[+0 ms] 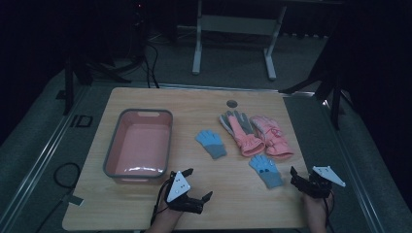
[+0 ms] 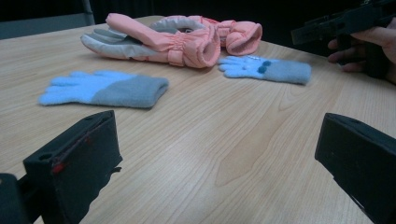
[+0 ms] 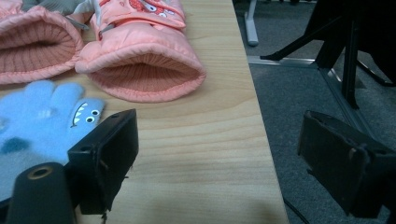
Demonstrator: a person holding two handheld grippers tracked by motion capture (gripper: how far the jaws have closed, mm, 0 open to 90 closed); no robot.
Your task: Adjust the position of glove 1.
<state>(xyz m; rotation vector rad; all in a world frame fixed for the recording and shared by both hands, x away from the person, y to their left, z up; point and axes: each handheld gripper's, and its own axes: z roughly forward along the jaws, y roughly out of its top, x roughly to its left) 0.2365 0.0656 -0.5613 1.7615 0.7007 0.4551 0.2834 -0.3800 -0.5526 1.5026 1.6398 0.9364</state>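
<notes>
Wooden surface (image 1: 145, 204), no readable labels. I've both sets of fingers wide, empty: left gripper (image 1: 198, 187) near edge, right gripper (image 1: 295, 175) right edge, just beside blue glove (image 1: 266, 170). Open room centre.

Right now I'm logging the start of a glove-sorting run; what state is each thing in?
Pink plastic basin with grey rim: empty, upright.
Two blue knit gloves: flat, apart.
Two pink padded ski gloves: lying side by side.
Left gripper: jaws open, holding nothing.
Right gripper: jaws open, holding nothing.
</notes>
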